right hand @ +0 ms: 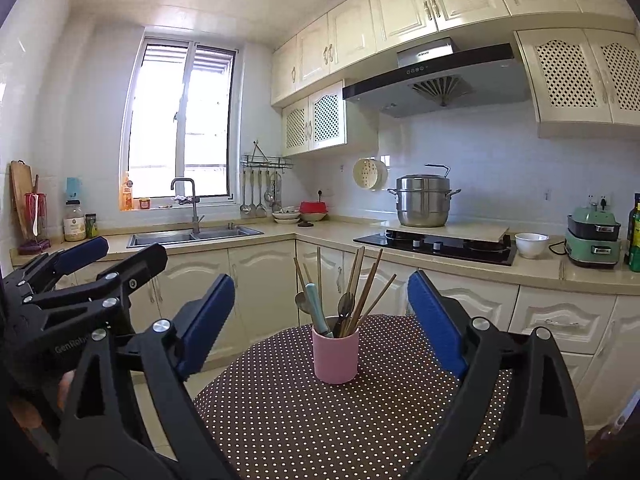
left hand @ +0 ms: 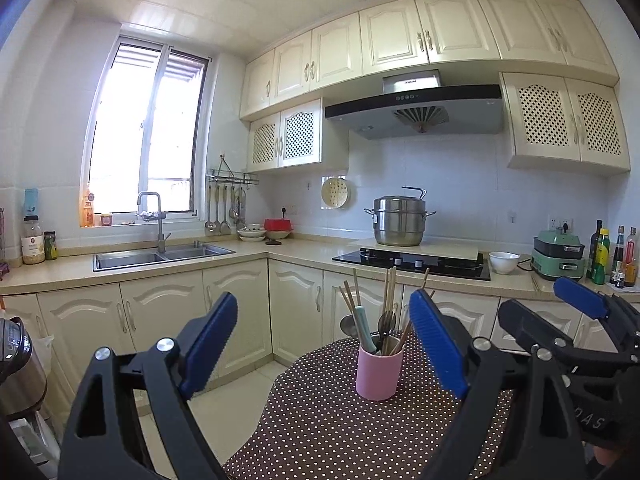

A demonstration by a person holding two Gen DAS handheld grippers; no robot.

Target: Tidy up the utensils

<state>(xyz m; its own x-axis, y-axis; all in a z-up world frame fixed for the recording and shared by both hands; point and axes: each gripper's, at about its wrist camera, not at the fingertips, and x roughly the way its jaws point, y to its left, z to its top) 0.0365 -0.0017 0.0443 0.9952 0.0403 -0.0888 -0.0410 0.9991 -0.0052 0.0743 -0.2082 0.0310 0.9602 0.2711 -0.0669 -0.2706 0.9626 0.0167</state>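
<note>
A pink cup (left hand: pixel 379 372) (right hand: pixel 335 356) stands upright on a round table with a brown dotted cloth (left hand: pixel 320 424) (right hand: pixel 280 420). Wooden chopsticks (left hand: pixel 389 292) (right hand: pixel 370 284), dark spoons (right hand: pixel 345 304) and a pale blue-handled utensil (left hand: pixel 365 328) (right hand: pixel 317 306) stand in the cup. My left gripper (left hand: pixel 326 344) (right hand: pixel 108 258) is open, short of the cup, with nothing between its blue pads. My right gripper (right hand: pixel 320 320) (left hand: pixel 548 312) is also open and empty, beside the left one, with the cup ahead between its fingers.
Behind the table runs an L-shaped counter with a steel sink (left hand: pixel 160 258), a black hob (left hand: pixel 412 262) bearing a steel pot (left hand: pixel 400 220), a white bowl (left hand: pixel 504 262), a green appliance (left hand: pixel 558 254) and bottles (left hand: pixel 600 256). A dark kettle (left hand: pixel 16 364) stands at the left.
</note>
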